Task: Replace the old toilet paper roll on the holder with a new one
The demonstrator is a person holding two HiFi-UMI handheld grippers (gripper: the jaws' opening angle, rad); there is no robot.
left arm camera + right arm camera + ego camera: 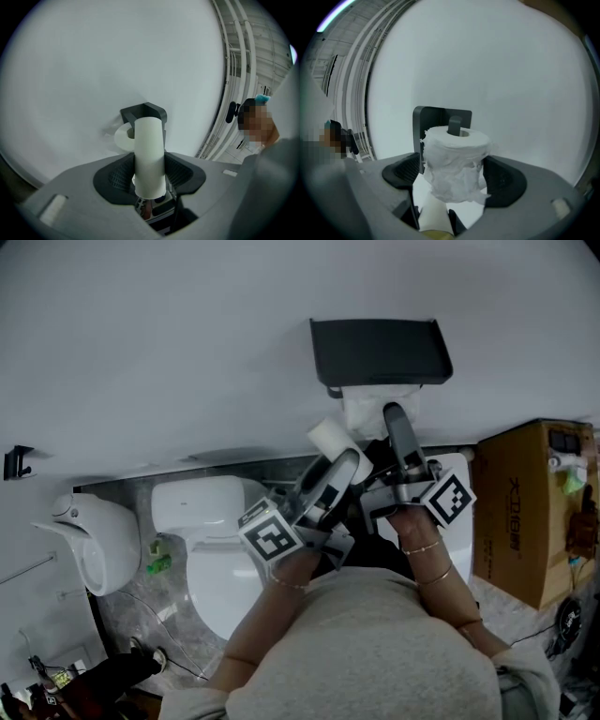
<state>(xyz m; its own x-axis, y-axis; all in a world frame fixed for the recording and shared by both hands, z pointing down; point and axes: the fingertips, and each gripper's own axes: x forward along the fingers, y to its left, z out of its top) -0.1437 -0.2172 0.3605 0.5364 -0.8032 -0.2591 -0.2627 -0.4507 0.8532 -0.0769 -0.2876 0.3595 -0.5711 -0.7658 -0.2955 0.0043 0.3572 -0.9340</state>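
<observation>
Under wall holder (380,352) | left gripper (150,169) raised, clamping new roll (149,140) | right gripper (452,177) upstretched, clamping old roll (455,150)

place: bathroom, no doubt | tells: white toilet (211,563) sitting on grey stone-look floor (122,610) | also: black paper holder (380,351) mounted on plain white wall (187,352)

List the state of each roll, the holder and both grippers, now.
holder, loaded with the old roll.
old roll, ragged, sitting on the holder's peg.
new roll, off the holder, clamped in the left gripper.
left gripper, shut on the new roll.
right gripper, jaws flank the old roll; grip unclear.
</observation>
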